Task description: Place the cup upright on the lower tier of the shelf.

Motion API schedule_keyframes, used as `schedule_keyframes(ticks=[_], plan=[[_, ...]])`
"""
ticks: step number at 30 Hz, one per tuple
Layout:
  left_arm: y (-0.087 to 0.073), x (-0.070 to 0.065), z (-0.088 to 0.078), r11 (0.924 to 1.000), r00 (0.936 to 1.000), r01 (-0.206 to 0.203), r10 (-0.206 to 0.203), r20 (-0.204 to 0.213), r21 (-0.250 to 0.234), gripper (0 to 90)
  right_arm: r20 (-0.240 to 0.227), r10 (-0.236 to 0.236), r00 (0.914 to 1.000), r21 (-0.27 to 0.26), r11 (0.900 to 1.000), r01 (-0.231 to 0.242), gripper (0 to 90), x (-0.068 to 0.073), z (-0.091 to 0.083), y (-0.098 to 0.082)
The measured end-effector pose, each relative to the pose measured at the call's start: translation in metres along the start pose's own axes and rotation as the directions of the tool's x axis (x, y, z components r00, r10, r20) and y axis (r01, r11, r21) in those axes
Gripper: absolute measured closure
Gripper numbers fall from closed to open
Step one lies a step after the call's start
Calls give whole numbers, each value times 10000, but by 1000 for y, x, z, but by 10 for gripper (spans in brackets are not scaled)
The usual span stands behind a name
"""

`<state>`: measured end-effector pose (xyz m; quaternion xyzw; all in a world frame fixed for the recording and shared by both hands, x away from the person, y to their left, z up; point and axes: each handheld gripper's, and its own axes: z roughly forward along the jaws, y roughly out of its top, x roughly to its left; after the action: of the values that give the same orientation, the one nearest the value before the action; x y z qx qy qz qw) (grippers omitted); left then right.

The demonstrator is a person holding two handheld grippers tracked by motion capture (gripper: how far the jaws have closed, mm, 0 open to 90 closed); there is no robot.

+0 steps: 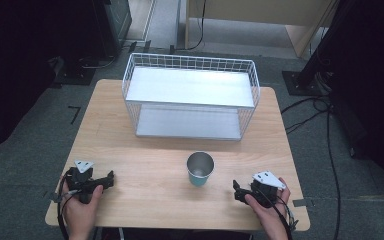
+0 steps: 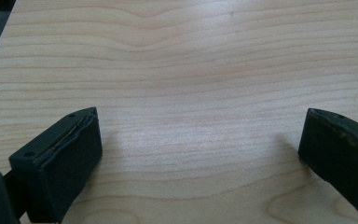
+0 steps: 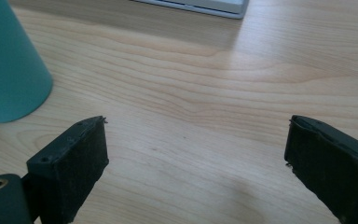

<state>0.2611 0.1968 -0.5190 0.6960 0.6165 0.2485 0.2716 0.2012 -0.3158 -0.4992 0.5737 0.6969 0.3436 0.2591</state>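
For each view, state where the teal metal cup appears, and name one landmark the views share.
High view: teal metal cup stands centre, in front of the white wire rack.
Left gripper view: not in it.
Right gripper view: upper left edge.
Shared landmark: the light wooden table.

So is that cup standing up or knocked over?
Upright: the cup stands on the table with its open mouth facing up, its narrower teal base down. It looks empty.

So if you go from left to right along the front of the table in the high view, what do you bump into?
Left gripper → teal cup → right gripper. All three sit apart on the wooden table, and both grippers have their jaws open with nothing in them.
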Motion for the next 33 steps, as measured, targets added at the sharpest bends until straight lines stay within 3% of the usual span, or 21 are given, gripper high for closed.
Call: schedule_keyframes(ticks=[21,33], plan=[[0,0,0,10000,10000,-19,19,12,-18,0,-830,-772,9936,17,9970,776,59,38,12,9],[0,0,0,10000,10000,-18,18,13,-19,0,-1263,-831,9885,-6,9965,837,59,56,18,14]])
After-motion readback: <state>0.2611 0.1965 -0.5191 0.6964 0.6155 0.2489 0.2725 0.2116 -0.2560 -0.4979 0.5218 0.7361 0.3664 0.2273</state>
